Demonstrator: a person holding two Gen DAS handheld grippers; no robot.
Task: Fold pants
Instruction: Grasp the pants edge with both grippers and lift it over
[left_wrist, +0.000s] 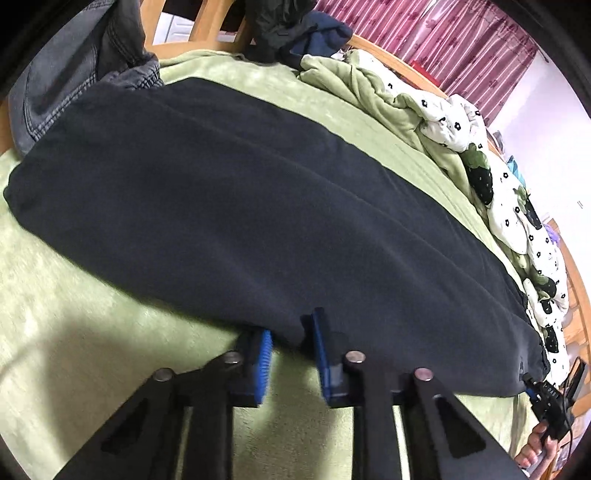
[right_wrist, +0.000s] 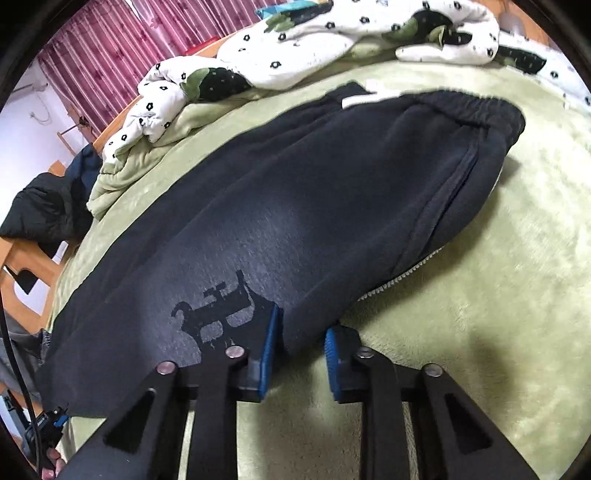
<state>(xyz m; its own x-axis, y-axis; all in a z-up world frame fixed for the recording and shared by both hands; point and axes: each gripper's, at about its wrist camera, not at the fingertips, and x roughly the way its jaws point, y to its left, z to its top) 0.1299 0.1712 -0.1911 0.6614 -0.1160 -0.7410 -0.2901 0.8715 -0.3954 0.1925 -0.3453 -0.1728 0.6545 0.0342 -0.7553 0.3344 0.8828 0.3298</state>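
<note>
While parted, both claws (left_wrist: 291, 334) (right_wrist: 304, 332) at pants (left_wrist: 258, 206) hem.

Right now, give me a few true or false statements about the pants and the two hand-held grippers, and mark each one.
1. The dark pants lie flat along a green blanket. True.
2. The left hand-held gripper hovers well clear of the pants. False: the near edge of the pants sits between its blue pads.
3. The right hand-held gripper also has the pants' near edge between its fingers. True.
4. The elastic waistband shows in the right wrist view, at the far end. True.
5. The pants are plain, with no print. False: a dark print sits just beyond the right gripper.
6. The curtain behind the bed is blue. False: it is pink and striped.
</note>
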